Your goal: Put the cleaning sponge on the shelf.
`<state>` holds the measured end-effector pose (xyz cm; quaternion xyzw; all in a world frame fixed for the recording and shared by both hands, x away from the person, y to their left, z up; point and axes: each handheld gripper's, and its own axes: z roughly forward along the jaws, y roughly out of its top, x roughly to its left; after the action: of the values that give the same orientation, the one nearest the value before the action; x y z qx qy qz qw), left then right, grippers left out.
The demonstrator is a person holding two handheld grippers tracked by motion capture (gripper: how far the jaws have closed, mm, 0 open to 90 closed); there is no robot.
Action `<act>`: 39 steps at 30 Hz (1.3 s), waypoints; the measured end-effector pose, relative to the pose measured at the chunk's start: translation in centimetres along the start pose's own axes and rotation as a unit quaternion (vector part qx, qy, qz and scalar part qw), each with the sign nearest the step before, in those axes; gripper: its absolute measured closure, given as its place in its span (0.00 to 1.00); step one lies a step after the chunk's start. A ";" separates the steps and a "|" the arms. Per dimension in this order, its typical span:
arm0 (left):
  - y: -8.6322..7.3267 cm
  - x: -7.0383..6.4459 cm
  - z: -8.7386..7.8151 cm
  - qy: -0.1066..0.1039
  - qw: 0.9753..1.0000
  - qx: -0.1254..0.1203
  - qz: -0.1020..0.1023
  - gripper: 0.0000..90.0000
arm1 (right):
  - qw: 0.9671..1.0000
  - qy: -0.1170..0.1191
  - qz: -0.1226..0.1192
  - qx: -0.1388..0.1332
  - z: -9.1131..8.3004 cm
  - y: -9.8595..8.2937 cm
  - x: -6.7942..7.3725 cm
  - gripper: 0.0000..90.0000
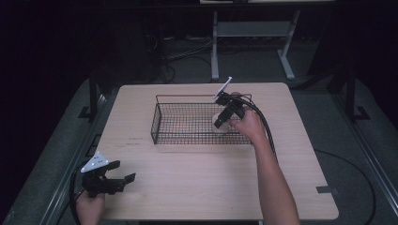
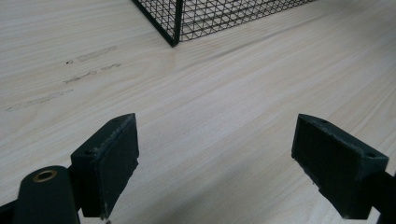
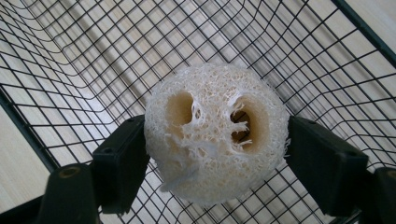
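Nearest to the person, at the front left corner of the wooden table, the left gripper rests low over the bare wood with its two black jaws wide apart and nothing between them; in the left gripper view the same left gripper looks over pale wood grain toward one corner of the wire basket. Farther away, past the middle of the table, the right gripper reaches down inside the black wire basket at its right end, and the person's right hand holds it from just beside the basket's right wall. In the right gripper view the right gripper has its jaws pressed on both sides of a loofah sponge, so it is holding this piece. The loofah sponge is round and short, of creamy white colour, made from rough tangled fibres like a net, and its cut face shows two large oval holes with thin strands crossing between them. It hangs just above the mesh floor of the basket; whether it touches the mesh I cannot tell. From the high view the loofah sponge looks as a small pale spot near the basket's right front
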<state>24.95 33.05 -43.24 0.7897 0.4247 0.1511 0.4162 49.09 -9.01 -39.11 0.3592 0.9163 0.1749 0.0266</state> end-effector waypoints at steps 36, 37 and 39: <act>0.3 -0.4 0.5 -0.002 1.000 0.004 0.002 0.15 | 0.999 0.001 -0.006 -0.035 -4.2 -1.4 0.4 0.20; 0.3 -0.4 0.5 -0.002 1.000 0.004 0.002 0.15 | 0.999 0.001 -0.006 -0.034 -4.3 -1.4 0.4 0.20; 0.3 -0.4 0.5 -0.003 1.000 0.004 0.003 0.15 | 0.999 -0.004 -0.006 -0.032 -4.5 -1.6 0.4 0.19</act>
<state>25.18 32.35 -43.30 0.7928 0.4222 0.1486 0.4138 46.92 -11.17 -35.41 0.3532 0.9123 0.2028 0.0425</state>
